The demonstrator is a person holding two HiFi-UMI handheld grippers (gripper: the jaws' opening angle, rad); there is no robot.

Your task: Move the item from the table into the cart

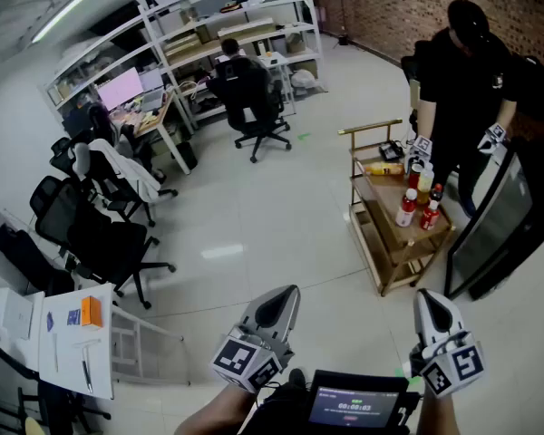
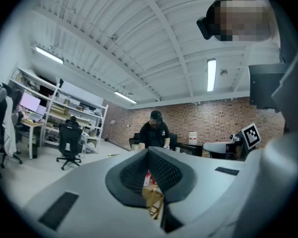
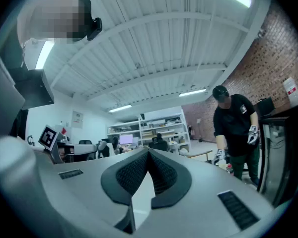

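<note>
A wooden cart with a gold frame (image 1: pixel 374 246) stands ahead on the right, well away from both grippers. Red-and-white bottles (image 1: pixel 406 208) and a yellow item (image 1: pixel 385 169) rest on its top shelf. A person in black (image 1: pixel 467 80) leans over it from the far side. My left gripper (image 1: pixel 286 294) and right gripper (image 1: pixel 428 295) are held level at the bottom of the head view, both shut and empty. In the left gripper view the shut jaws (image 2: pixel 149 152) frame a sliver of the cart (image 2: pixel 155 202) and a bottle (image 2: pixel 147 178). The right gripper (image 3: pixel 149 153) shows nothing between its pads.
A white table (image 1: pixel 18 320) with an orange box (image 1: pixel 91 311) and papers sits at lower left. Black office chairs (image 1: pixel 100 234) crowd the left side. A seated person works at shelving and desks (image 1: pixel 240 80) at the back. A dark glass-fronted cabinet (image 1: pixel 499 234) stands beside the cart.
</note>
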